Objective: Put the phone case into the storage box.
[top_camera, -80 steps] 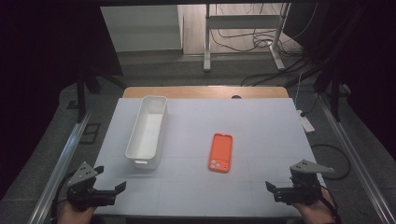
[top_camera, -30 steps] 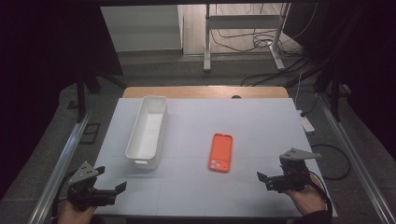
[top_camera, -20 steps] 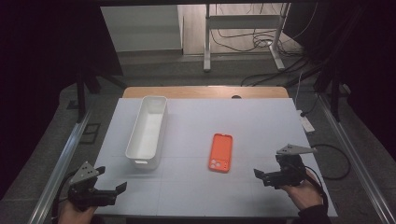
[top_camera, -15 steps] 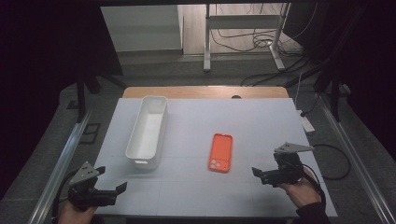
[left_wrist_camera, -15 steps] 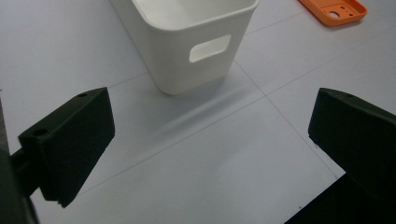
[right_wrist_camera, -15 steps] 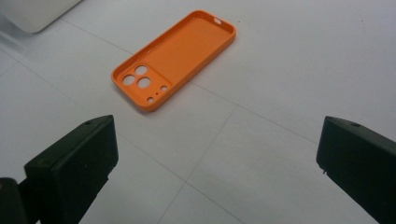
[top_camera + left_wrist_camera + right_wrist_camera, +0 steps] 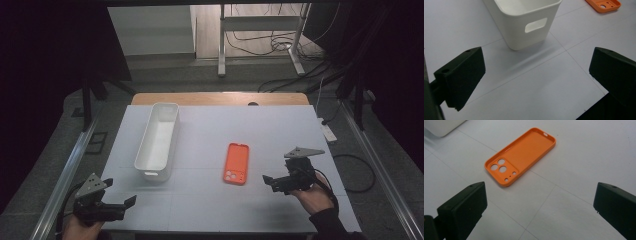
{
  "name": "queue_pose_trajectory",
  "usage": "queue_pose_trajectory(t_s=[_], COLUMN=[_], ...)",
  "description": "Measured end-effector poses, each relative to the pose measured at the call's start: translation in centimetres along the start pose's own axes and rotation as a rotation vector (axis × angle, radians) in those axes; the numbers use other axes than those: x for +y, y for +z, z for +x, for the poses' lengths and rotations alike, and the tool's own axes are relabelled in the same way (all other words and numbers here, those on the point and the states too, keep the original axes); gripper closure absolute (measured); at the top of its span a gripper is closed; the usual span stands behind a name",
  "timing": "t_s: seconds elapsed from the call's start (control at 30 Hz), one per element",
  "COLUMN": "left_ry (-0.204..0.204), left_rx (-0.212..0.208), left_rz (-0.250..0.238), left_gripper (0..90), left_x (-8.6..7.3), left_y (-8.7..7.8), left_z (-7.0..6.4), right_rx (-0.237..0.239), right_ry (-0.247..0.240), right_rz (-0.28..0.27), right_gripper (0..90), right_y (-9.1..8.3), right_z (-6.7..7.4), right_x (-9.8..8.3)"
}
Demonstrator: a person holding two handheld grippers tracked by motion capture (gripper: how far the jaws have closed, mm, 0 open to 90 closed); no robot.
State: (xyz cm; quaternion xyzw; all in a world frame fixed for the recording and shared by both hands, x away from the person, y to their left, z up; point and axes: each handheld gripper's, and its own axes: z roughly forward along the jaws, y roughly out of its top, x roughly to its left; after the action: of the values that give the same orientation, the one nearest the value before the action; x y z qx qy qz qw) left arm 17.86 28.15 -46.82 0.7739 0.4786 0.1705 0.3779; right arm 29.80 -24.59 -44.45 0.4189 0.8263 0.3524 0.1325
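- High view: the right gripper (image 7: 272,181), jaws spread wide, sits just right of the orange phone case (image 7: 237,163). The left gripper (image 7: 125,203), also spread, is below the white bin (image 7: 156,141).
- Left gripper view: the bin stands ahead, between the jaws.
- Right gripper view: the case lies flat ahead, hollow side up, untouched.

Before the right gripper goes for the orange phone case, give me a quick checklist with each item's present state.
1. Right gripper jaws open: ok.
2. Orange phone case lies flat, hollow side up, apart from the jaws: ok.
3. Bare table between right gripper and case: ok.
4. White bin stands upright, nothing seen inside: ok.
5. Left gripper open, at the near table edge, out of the way: ok.
6. Jaws aligned across the case's width: cannot tell.
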Motion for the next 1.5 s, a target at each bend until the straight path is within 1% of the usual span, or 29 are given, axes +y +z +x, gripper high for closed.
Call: queue_pose_trajectory(t_s=[0.07,0.2,0.3,0.83,1.0,1.2,1.37,1.43,1.5], left_ry=[0.002,0.003,0.004,0.005,0.006,0.006,0.006,0.006,0.007], left_rx=[0.000,0.000,0.000,-0.001,-0.002,-0.002,-0.003,-0.003,-0.003], left_rz=[0.001,0.002,0.002,0.004,0.004,0.005,0.005,0.005,0.005], left_gripper=[1.2,1.2,1.2,1.2,1.2,1.1,1.2,1.2,1.2], left_x=[0.0,0.0,0.0,0.0,0.0,0.0,0.0,0.0,0.0], left_y=[0.0,0.0,0.0,0.0,0.0,0.1,0.1,0.1,0.1], left_z=[0.0,0.0,0.0,0.0,0.0,0.0,0.0,0.0,0.0], right_rx=[0.003,0.009,0.010,0.025,0.024,0.024,0.028,0.032,0.035], right_ry=[-0.004,-0.031,-0.045,-0.048,-0.064,-0.070,-0.090,-0.083,-0.086], right_rz=[0.007,0.026,0.030,0.048,0.068,0.075,0.077,0.081,0.080], right_gripper=[0.0,0.0,0.0,0.0,0.0,0.0,0.0,0.0,0.0], right_y=[0.1,0.7,1.0,2.7,3.3,3.9,4.8,5.1,5.3], right_z=[0.0,0.2,0.2,0.4,0.6,0.8,1.0,1.1,1.0], right_x=[0.1,0.3,0.4,1.4,1.9,2.3,2.8,2.9,3.0])
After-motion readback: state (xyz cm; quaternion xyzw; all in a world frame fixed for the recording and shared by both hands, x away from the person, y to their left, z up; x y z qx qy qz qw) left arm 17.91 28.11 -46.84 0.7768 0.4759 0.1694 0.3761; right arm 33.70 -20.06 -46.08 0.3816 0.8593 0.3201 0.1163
